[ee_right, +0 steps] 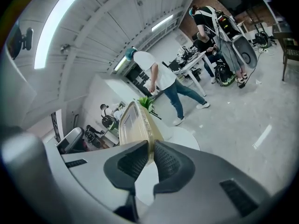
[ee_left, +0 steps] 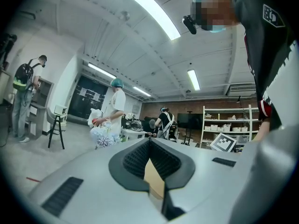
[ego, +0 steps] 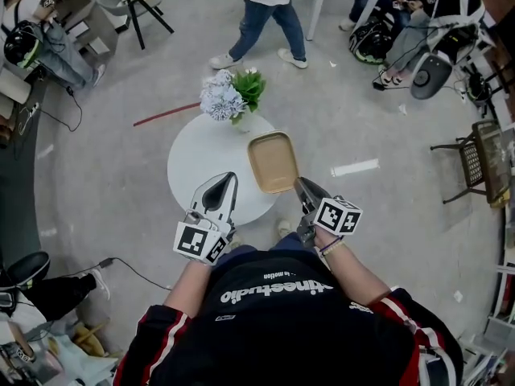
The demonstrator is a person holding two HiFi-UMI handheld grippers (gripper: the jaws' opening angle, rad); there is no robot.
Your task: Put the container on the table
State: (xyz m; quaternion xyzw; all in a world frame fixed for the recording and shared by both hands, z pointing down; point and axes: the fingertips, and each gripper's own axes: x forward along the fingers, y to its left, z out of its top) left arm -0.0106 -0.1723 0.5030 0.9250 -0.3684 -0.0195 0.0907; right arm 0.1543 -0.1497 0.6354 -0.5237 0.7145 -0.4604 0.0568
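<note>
A shallow tan container (ego: 272,161) hangs over the right part of the round white table (ego: 201,167). My right gripper (ego: 299,185) is shut on the container's near right rim. In the right gripper view the container (ee_right: 135,125) stands up on edge from between the pads of the right gripper (ee_right: 150,149), with the table (ee_right: 187,136) below it. My left gripper (ego: 228,178) hovers over the table's near edge, shut and holding nothing. In the left gripper view the left gripper's (ee_left: 149,141) tips meet, and a tan piece of the container (ee_left: 154,181) shows beyond them.
A pot of pale blue flowers with green leaves (ego: 229,95) stands at the table's far edge. A person (ego: 269,14) walks beyond the table, and others sit at the far right and far left. A dark chair (ego: 475,163) is at the right and a stool (ego: 141,6) at the far left.
</note>
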